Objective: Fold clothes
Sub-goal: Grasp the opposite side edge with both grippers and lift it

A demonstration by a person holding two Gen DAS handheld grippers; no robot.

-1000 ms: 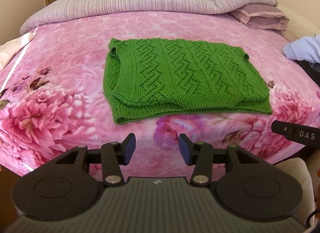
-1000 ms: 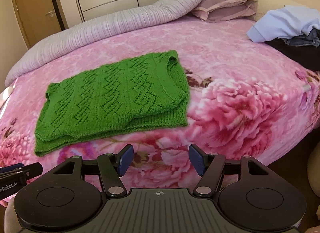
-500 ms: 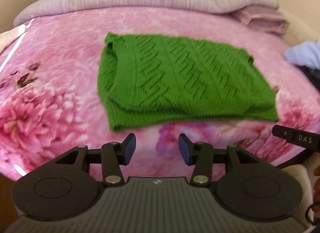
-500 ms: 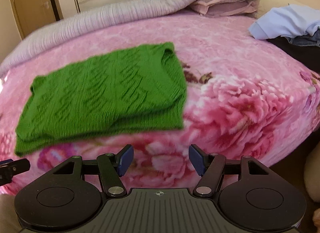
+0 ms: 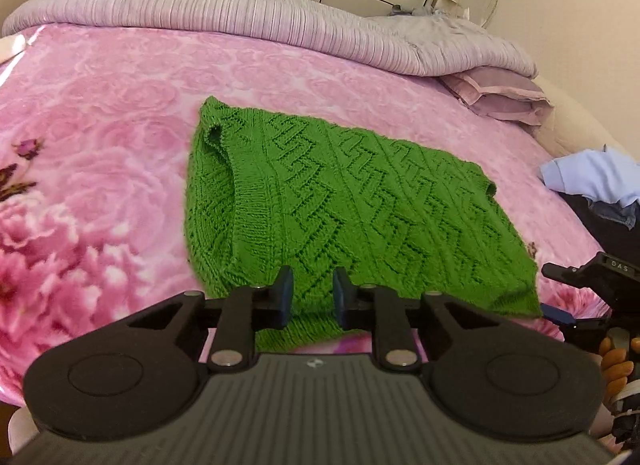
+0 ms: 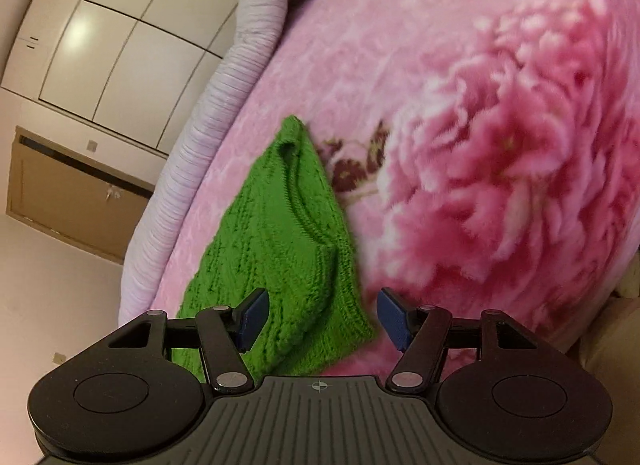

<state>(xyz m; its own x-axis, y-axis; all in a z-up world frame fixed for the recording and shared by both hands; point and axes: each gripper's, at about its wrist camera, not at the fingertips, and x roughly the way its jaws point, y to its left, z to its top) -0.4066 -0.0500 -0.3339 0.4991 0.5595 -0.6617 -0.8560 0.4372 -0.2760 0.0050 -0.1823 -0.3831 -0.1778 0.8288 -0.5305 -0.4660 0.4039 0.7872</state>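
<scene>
A green knitted sweater (image 5: 344,209) lies folded flat on the bed (image 5: 100,137), on the pink flowered cover, with its long hem close to the bed's near edge and its neckline end toward the bed's left side as the left wrist view shows it. The left hand-held gripper (image 5: 312,297) sits over the sweater's near hem; its jaws are closing to a narrow gap, with the knit seen between the blue pads, though whether the pads press the fabric cannot be told. The right hand-held gripper (image 6: 322,319) is rolled to one side and stands wide, its jaws apart over the sweater's near right corner (image 6: 320,329), not pressing it. In the left wrist view the right hand-held gripper also shows at the right edge, with fingers (image 5: 614,361) of a hand on it. A lilac quilt (image 5: 260,13) lies rolled along the bed's far edge, with a pillow (image 5: 504,99) beside it at the far right corner. More clothes (image 5: 592,179) lie heaped at the bed's right edge, well apart from the sweater. A wardrobe (image 6: 120,53) stands beyond the bed.
</scene>
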